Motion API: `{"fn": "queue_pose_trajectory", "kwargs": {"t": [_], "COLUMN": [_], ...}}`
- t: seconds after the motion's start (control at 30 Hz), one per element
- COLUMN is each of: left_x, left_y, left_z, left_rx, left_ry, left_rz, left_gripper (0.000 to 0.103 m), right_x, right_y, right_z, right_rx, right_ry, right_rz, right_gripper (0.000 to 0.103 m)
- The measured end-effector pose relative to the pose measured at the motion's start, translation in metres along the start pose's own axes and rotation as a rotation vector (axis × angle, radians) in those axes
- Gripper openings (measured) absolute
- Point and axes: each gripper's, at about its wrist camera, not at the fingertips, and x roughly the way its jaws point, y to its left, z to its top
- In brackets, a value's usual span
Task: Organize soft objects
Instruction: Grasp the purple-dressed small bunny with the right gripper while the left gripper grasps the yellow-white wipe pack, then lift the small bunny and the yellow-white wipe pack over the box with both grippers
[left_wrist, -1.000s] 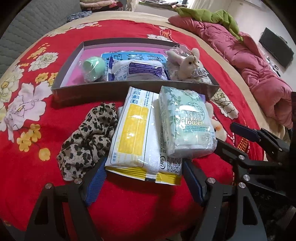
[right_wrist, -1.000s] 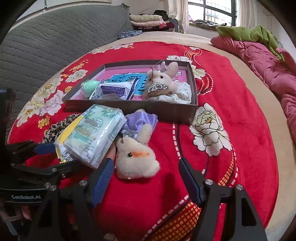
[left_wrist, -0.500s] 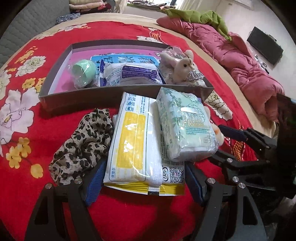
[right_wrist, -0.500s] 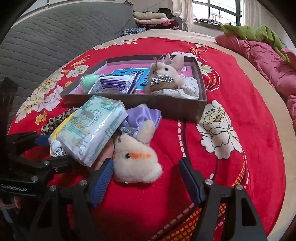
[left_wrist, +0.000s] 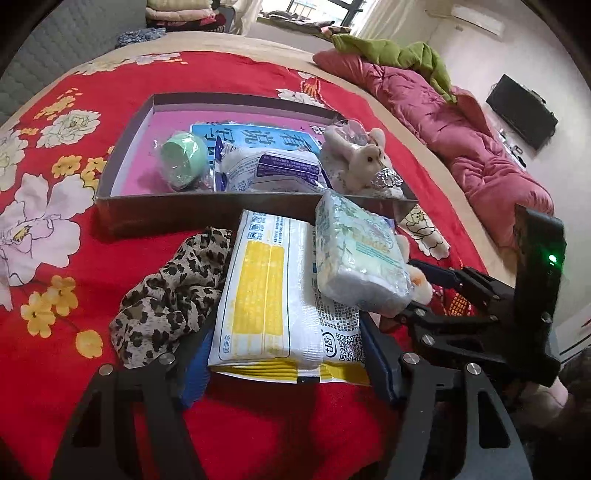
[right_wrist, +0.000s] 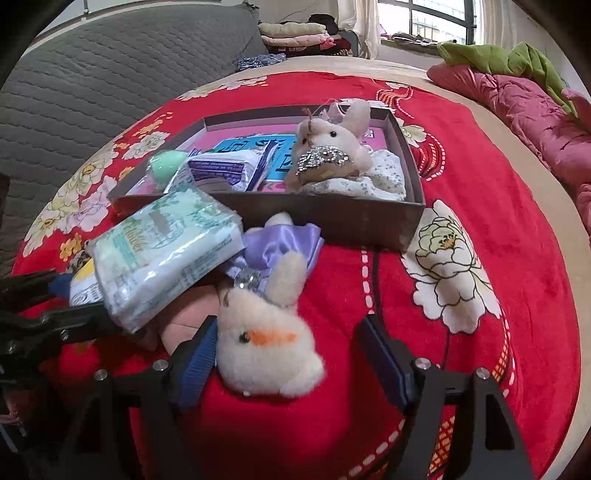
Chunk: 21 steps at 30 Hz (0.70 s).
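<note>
right claw (right_wrist: 291, 363) jaws opening | cream plush rabbit (right_wrist: 267, 354) between them, 6 o'clock | box (right_wrist: 332, 214) at 12 o'clock

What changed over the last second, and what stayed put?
Both grippers closed in. The left gripper now straddles the yellow-and-white pack, jaws closing; the right gripper frames the plush bunny, jaws opening. Nothing gripped. Box contents and leopard cloth unmoved.

Box (left_wrist: 207, 210) is packed on the right by a bunny (left_wrist: 364, 160); only its pink left floor and the red spread (right_wrist: 480, 350) stay open.
</note>
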Motion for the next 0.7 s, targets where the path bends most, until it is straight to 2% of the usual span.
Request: {"fn": "queue_pose_trajectory", "kwargs": {"t": [0.03, 0.1, 0.17, 0.2, 0.37, 0.7], "left_x": [-0.001, -0.004, -0.006, -0.008, -0.022, -0.041], "left_y": [-0.001, -0.001, -0.001, -0.001, 0.001, -0.003], "left_z": [0.0, -0.001, -0.001, -0.001, -0.001, -0.002], "left_rx": [0.002, 0.001, -0.011, -0.01, -0.021, -0.01], "left_ry": [-0.003, -0.005, -0.006, -0.009, -0.035, -0.075], "left_rz": [0.002, 0.002, -0.007, -0.01, -0.021, -0.008], "left_gripper": [0.071, 0.071, 0.07, 0.07, 0.07, 0.07], "right_x": [0.001, 0.002, 0.001, 0.0, -0.009, -0.019], "right_y": [-0.001, -0.002, -0.002, -0.001, 0.01, -0.007], "right_z": [0.001, 0.003, 0.003, 0.002, 0.002, -0.002], "right_rx": [0.006, 0.007, 0.009, 0.006, -0.061, 0.015], "right_ry": [-0.003, -0.008, -0.012, -0.017, -0.032, -0.005], "right_rz": [0.001, 0.006, 0.034, 0.047, 0.044, 0.083], "right_gripper": [0.076, 0.069, 0.053, 0.048, 0.045, 0.044]}}
